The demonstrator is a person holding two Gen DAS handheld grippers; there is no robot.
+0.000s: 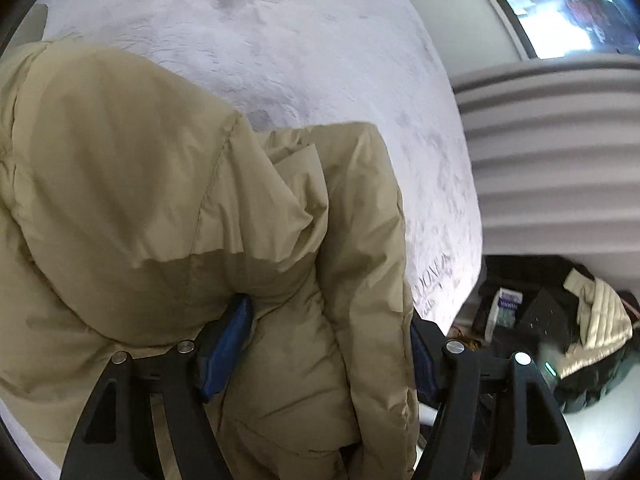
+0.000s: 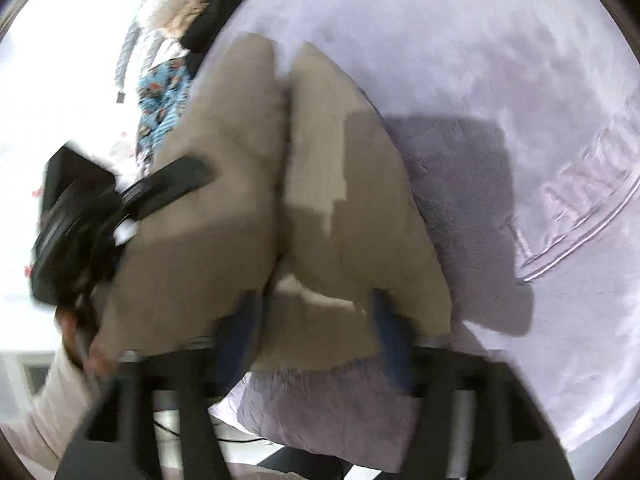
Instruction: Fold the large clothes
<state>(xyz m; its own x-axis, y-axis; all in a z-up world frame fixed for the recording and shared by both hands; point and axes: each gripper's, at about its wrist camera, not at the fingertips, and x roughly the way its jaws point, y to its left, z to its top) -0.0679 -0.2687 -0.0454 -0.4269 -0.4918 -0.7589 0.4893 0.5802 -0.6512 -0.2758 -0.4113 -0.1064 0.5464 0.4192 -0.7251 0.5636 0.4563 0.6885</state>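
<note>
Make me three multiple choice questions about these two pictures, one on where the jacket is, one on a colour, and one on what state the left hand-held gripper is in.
1. Where does the tan padded jacket lie?
A. on the pale grey fluffy round rug
B. on a wooden chair
C. in a laundry basket

2. What colour are the pads on the left hand-held gripper?
A. red
B. blue
C. yellow

3. How does the left hand-held gripper stand?
A. shut with nothing in it
B. out of view
C. jaws apart with jacket fabric between them

Answers:
1 A, the rug shows all round the jacket in both views.
2 B, blue pads sit on the black fingers.
3 C, the two pads stand wide apart on either side of a fold of jacket.
</note>
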